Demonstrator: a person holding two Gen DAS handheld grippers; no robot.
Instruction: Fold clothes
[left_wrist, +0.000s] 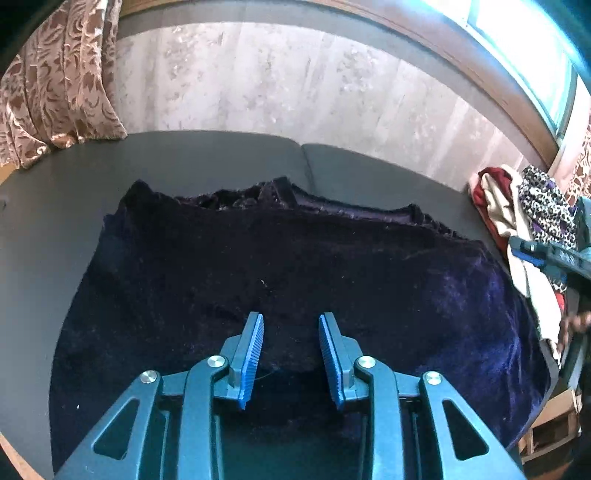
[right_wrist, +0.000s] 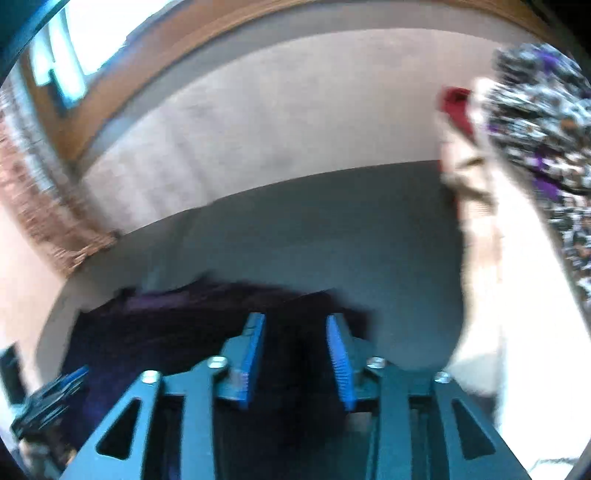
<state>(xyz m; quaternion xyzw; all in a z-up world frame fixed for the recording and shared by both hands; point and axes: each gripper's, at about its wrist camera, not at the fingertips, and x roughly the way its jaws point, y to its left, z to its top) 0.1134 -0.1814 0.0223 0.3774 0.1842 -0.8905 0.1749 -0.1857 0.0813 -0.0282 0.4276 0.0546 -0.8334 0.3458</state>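
A dark purple velvet garment (left_wrist: 280, 269) lies spread flat on the grey table (left_wrist: 55, 206). My left gripper (left_wrist: 291, 325) is open and empty just above its near middle. My right gripper (right_wrist: 295, 325) is open and empty over the garment's right end (right_wrist: 184, 325); that view is blurred. The right gripper also shows at the right edge of the left wrist view (left_wrist: 546, 254). The left gripper shows blurred at the lower left of the right wrist view (right_wrist: 48, 398).
A pile of clothes, red, cream and leopard print (left_wrist: 528, 214), sits at the table's right end, also in the right wrist view (right_wrist: 517, 177). A patterned curtain (left_wrist: 55, 85) hangs at the far left. A pale wall (left_wrist: 295, 81) runs behind the table.
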